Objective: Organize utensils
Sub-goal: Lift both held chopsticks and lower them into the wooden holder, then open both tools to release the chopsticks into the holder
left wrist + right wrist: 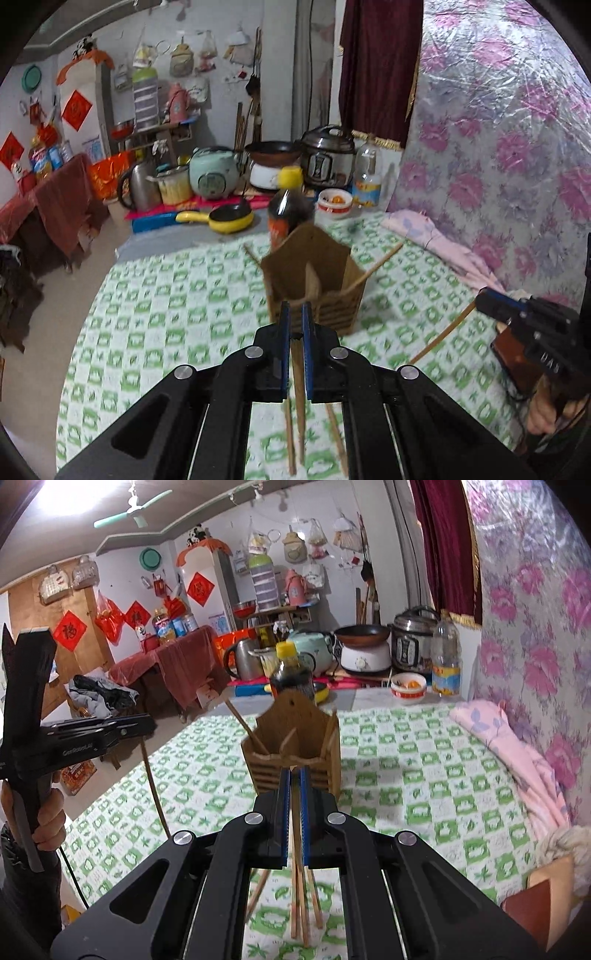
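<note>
**Ana:** Both sets of blue-padded fingers are clamped tight. The left gripper [294, 314] pinches a thin brown wooden chopstick [297, 373], and the right gripper [294, 779] does the same with its own wooden chopstick [297, 849].

**Ben:** And each stick hangs down below the jaws, toward the green-and-white checked tablecloth [166, 302]?

**Ana:** Yes. The landmark is the brown slatted wooden utensil holder with a divider [314, 284]. Both grippers sit on the near side of it, just short of its front slats, raised above the cloth.

**Ben:** What's already in that holder?

**Ana:** One chopstick leans out of its left compartment [243, 722] and another pokes out of its right side [380, 264]. So some of the sorting looks done.

**Ben:** And left over?

**Ana:** Several loose chopsticks [304, 897] lie on the cloth well to the near side of the holder, under the grippers. An exact count I can't give; the gripper bodies hide part of them.

**Ben:** So, midway?

**Ana:** I'd judge so: two in, two in hand waiting to be dropped in, a small bunch yet to be picked up. Behind the holder stands a dark sauce bottle with a yellow cap [290, 206], untouched.
</note>
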